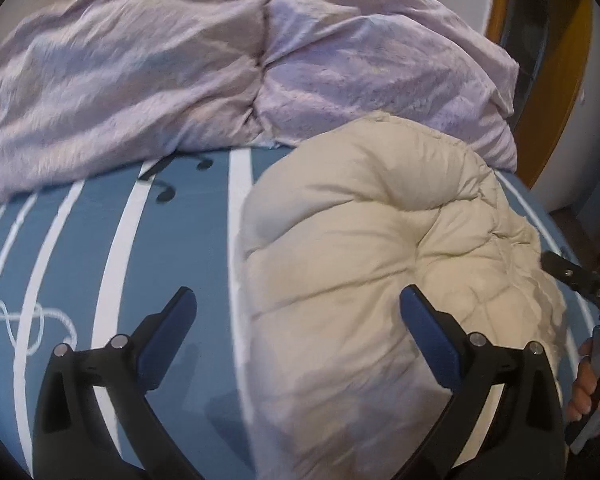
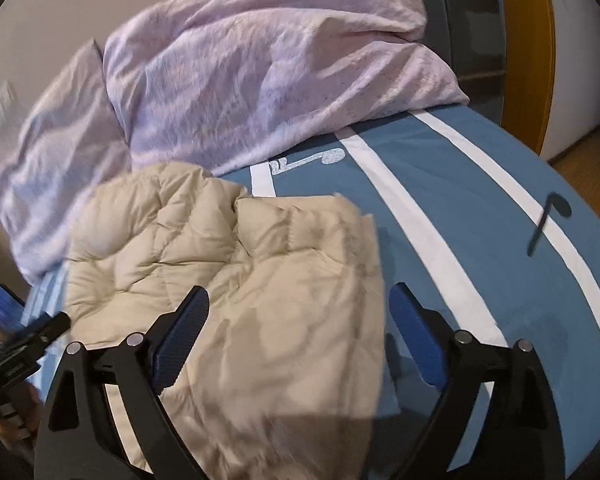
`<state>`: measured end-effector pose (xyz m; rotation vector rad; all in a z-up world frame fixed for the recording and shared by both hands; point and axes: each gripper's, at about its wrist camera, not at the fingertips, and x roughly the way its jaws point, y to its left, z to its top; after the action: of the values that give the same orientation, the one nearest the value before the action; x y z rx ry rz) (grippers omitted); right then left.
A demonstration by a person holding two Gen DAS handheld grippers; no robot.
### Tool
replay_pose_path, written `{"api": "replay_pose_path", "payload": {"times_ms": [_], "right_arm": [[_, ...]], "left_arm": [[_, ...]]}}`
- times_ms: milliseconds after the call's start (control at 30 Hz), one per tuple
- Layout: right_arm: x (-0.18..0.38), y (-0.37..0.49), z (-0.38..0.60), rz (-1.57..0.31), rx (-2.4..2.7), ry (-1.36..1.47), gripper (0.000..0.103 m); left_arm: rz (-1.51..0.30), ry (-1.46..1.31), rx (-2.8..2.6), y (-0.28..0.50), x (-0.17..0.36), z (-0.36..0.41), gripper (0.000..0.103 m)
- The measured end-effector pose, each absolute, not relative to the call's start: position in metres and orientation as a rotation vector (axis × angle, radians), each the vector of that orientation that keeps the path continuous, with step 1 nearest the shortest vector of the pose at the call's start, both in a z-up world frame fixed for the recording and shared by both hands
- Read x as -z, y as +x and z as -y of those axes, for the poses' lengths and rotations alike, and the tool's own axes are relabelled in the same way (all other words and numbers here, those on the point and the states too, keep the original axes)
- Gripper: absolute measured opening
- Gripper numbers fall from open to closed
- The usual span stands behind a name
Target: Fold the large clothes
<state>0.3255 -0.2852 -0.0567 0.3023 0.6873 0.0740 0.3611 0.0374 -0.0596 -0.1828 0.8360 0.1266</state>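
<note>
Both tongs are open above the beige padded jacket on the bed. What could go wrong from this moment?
1. The beige padded jacket is thick and bunched, so the open right tongs may pinch only the top layer and slip.
2. The left tongs, also open, hang at the jacket's edge and could catch the striped blue sheet too.
3. The lilac duvet touches the jacket's far side and may get dragged.
</note>
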Motion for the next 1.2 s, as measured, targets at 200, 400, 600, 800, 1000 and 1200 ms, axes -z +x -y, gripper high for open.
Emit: {"api": "replay_pose_path", "payload": {"times_ms": [200, 400, 600, 800, 1000, 1200], "right_arm": [[0.071, 0.326, 0.309, -0.809, -0.151, 0.456, 0.095], [0.092, 0.336, 0.318, -0.889, -0.216, 0.557, 0.096], [0.104, 0.341, 0.323, -0.905, -0.286, 0.636, 0.097], [0.114, 0.347, 0.323, -0.895, -0.392, 0.710, 0.097], [0.115, 0.353, 0.310, -0.887, -0.463, 0.702, 0.093], [0.121, 0.355, 0.308, -0.875, -0.503, 0.752, 0.063]], "left_arm": [[-0.894, -0.271, -0.099, 0.350, 0.073, -0.056, 0.101], [-0.930, -0.323, -0.065, 0.353, 0.086, -0.055, 0.101], [-0.945, -0.352, -0.045, 0.359, 0.093, -0.056, 0.101], [-0.956, -0.458, 0.011, 0.364, 0.103, -0.065, 0.101], [-0.970, -0.585, 0.073, 0.369, 0.115, -0.071, 0.101], [-0.953, -0.660, 0.156, 0.371, 0.117, -0.066, 0.072]]}}
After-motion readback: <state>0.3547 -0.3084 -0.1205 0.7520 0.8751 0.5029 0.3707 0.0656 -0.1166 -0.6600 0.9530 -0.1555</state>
